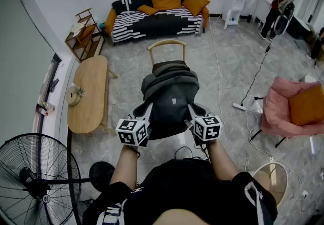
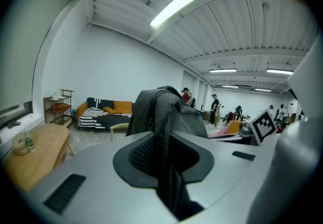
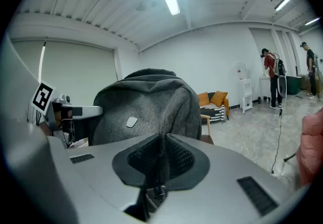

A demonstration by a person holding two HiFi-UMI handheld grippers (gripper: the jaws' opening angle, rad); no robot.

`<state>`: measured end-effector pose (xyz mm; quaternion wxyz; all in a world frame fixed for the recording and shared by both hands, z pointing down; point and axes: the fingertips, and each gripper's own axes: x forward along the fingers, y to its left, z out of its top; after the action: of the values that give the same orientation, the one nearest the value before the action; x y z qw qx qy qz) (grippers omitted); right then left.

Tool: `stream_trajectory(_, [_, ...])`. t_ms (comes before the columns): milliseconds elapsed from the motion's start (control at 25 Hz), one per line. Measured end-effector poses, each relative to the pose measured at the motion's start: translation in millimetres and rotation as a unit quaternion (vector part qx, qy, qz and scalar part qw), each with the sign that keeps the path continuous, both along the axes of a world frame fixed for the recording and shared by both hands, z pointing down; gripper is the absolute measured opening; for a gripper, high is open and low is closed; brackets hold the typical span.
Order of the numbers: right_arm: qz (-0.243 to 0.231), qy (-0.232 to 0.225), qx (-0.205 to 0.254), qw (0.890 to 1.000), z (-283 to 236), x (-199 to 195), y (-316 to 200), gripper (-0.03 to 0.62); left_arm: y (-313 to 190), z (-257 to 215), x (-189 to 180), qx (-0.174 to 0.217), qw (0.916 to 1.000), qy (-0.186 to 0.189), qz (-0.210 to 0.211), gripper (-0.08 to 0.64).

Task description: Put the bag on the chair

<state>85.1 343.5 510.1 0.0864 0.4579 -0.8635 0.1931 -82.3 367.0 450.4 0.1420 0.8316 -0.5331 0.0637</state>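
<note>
A dark grey backpack (image 1: 170, 101) hangs in the air between my two grippers, just in front of a wooden chair (image 1: 166, 45) whose curved back shows above it. My left gripper (image 1: 143, 116) is shut on the bag's left side; its view shows the grey fabric (image 2: 166, 117) pinched between the jaws. My right gripper (image 1: 194, 115) is shut on the right side, with the bag (image 3: 146, 104) filling that view and a strap clamped in the jaws. The chair's arm (image 3: 206, 117) peeks out beside the bag, and the chair back (image 2: 119, 127) shows in the left gripper view.
A long wooden table (image 1: 90, 92) stands at the left, a black fan (image 1: 35, 178) at the near left. A striped sofa (image 1: 157, 16) lines the far wall. A pink armchair (image 1: 296, 107) and floor cables (image 1: 255, 74) lie at the right. A person (image 1: 277, 3) stands far right.
</note>
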Motion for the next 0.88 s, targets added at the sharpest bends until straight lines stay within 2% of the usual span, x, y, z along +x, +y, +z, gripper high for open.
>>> stream_trajectory(240, [-0.005, -0.001, 0.021, 1.0, -8, 0, -17, 0.052, -18, -4, -1, 0.009, 0.9999, 0.006, -0.006, 0.071])
stream_trajectory(560, [-0.012, -0.011, 0.041, 0.999, -34, 48, -64, 0.052, -63, -26, 44, 0.019, 0.9997, 0.008, -0.012, 0.071])
stream_trajectory(880, [-0.022, -0.018, 0.054, 0.998, -37, 91, -104, 0.051, -102, -24, 86, 0.021, 0.9994, 0.015, -0.023, 0.071])
